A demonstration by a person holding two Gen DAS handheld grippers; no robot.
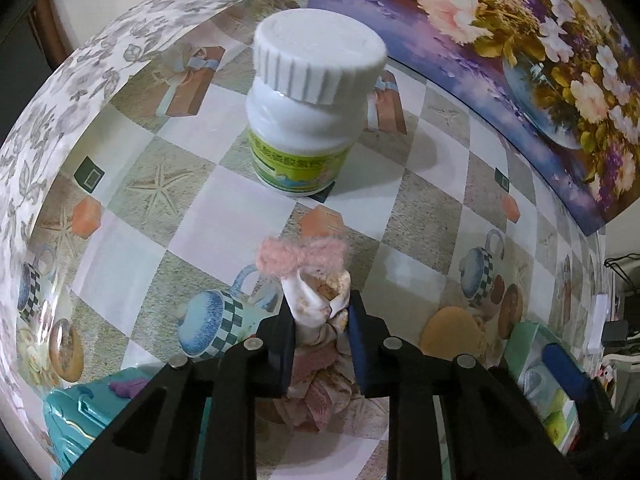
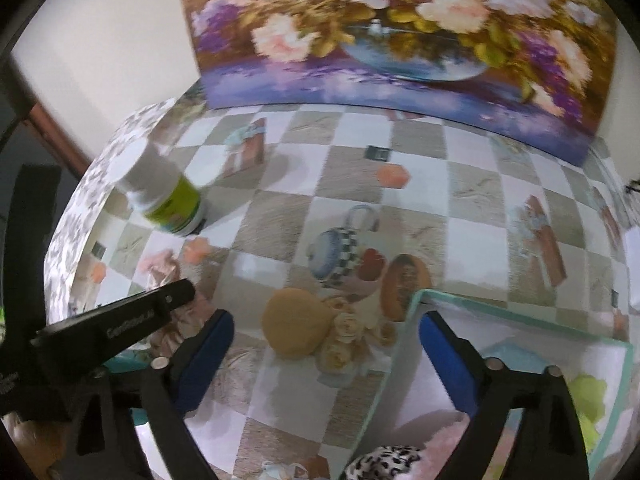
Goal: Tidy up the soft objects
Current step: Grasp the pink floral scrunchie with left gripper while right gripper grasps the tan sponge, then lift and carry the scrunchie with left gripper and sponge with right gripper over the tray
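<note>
In the left wrist view, the left gripper [image 1: 320, 332] is seen closed narrowly on a floral fabric scrunchie [image 1: 320, 312], whose crumpled cloth bulges between the blue pads, with a pink fuzzy bow [image 1: 300, 254] standing above the fingertips at twelve o'clock. A teal plastic piece [image 1: 76, 416] is seen at eight o'clock. Farther off, at twelve o'clock, a white pill bottle [image 1: 308, 104] stands upright on the checked tablecloth [image 1: 208, 216], with a flower painting [image 1: 520, 60] at two o'clock.

In the right wrist view, the right gripper [image 2: 326, 346] is held wide apart with nothing between its pads. A leopard-print soft item [image 2: 384, 462] is seen at six o'clock inside a mint-edged box [image 2: 520, 312]. A tan round sponge [image 2: 296, 326] lies just ahead.
</note>
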